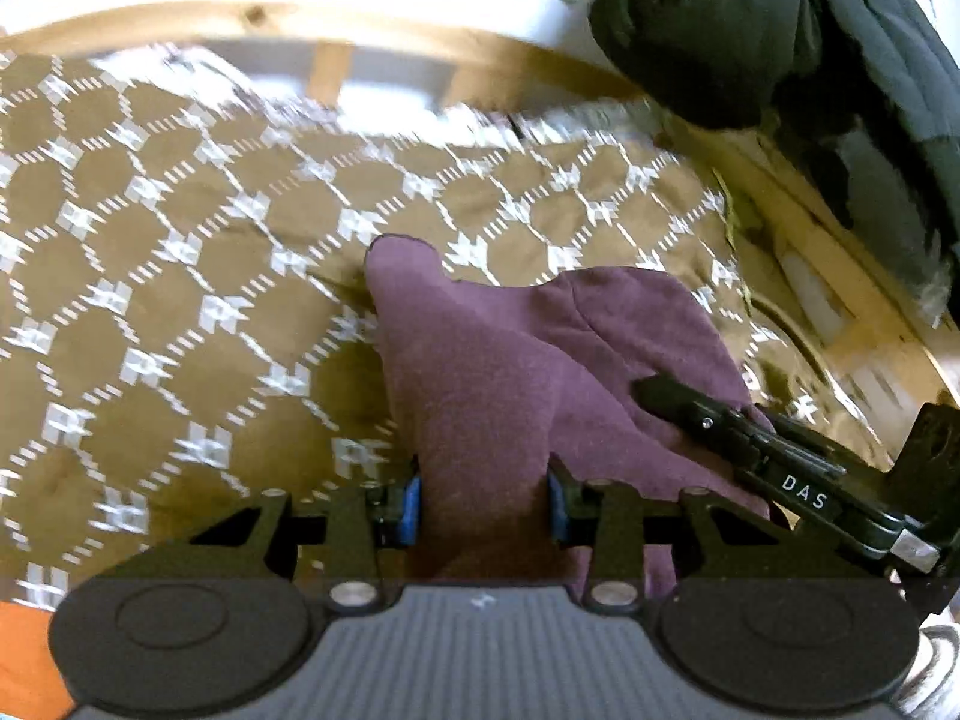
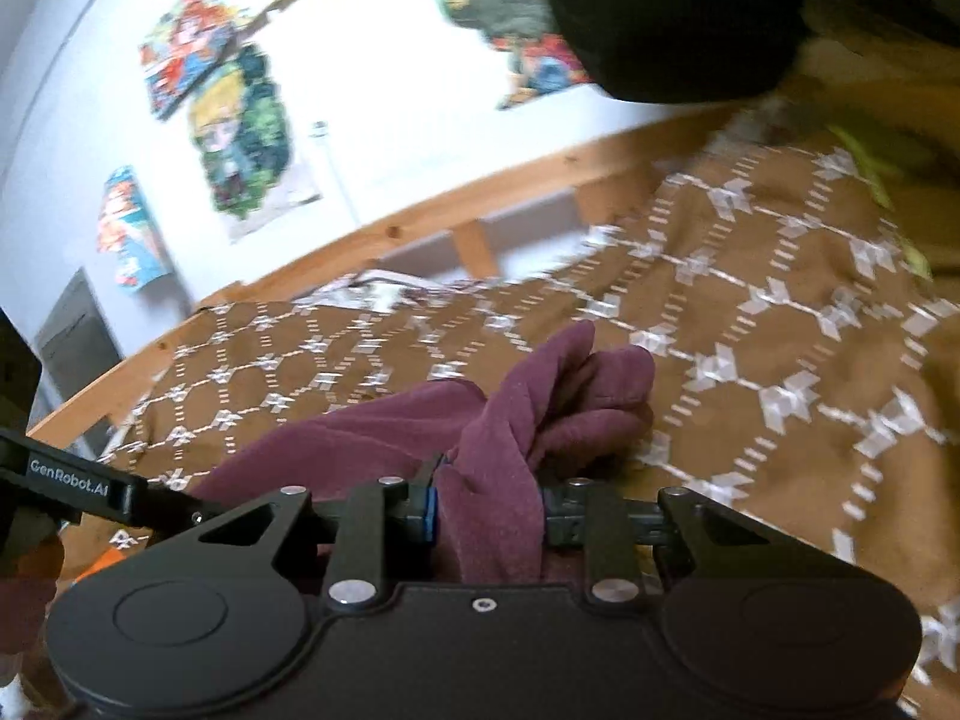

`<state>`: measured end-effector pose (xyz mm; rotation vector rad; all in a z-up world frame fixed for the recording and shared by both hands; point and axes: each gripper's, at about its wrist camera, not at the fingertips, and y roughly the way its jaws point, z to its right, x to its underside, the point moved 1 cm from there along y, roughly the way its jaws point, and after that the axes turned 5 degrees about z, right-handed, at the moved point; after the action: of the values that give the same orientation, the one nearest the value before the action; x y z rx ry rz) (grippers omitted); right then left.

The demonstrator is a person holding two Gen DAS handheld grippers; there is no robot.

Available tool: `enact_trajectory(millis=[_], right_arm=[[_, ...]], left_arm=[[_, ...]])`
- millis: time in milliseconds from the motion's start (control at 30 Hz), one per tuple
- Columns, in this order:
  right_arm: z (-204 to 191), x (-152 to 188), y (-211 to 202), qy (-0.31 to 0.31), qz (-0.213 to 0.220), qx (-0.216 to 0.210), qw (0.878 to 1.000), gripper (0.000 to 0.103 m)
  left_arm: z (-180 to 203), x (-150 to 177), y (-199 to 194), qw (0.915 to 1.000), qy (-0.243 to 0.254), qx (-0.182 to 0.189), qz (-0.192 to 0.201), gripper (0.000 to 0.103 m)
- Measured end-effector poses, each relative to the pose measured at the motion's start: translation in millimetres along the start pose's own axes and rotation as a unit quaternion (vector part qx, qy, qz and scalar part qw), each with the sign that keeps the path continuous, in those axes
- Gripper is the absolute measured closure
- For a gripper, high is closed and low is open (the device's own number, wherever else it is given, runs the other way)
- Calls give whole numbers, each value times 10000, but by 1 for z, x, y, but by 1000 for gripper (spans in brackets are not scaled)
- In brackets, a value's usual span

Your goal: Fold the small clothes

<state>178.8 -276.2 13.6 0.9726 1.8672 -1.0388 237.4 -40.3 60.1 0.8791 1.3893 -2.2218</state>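
Between the blue pads of the left gripper (image 1: 483, 504) sits a pinched fold of the purple garment (image 1: 528, 360); the right gripper (image 2: 489, 510) pinches another bunch just beside it, probably to lift one edge for folding. Its soft, fleecy cloth hangs forward in rounded lumps onto the brown patterned bedspread (image 1: 180, 276) ahead, before a wooden bed frame (image 2: 480, 192).

left hand-held gripper (image 1: 483, 507): jaws pinched on purple cloth, tilted downward | right hand-held gripper (image 2: 489, 510): jaws clamped on bunched cloth, its finger entering the left view at 4 o'clock
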Motion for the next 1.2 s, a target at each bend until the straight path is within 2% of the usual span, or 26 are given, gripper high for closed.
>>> enact_trajectory(millis=[133,300,533,633,767,933,1067,1200], right_arm=[[-30,-6,24,-208,154,-257,9993,75],[-60,-15,68,-437,318,-564,9969,75],[-79,-14,129,-707,510,-713,9936,75],[-76,-5,143,-708,423,-621,9947,75],[-63,9,152,-577,134,-356,9976,75],[-53,23,147,-515,-27,-211,9984,75],[-48,25,152,-421,-195,63,9989,69],[-46,29,153,-364,-266,266,9986,62]], left_arm=[[-18,-6,-19,9979,201,-372,491,62],[-41,-18,-29,9887,432,-846,1162,61],[-81,-30,-8,9812,431,-1142,1495,61],[-88,-22,10,9816,454,-1164,1444,61],[-94,-2,37,9867,540,-1169,996,61],[-98,9,35,9874,502,-1146,964,58],[-99,5,36,9884,282,-1252,818,48],[-96,4,33,9877,174,-1372,723,42]])
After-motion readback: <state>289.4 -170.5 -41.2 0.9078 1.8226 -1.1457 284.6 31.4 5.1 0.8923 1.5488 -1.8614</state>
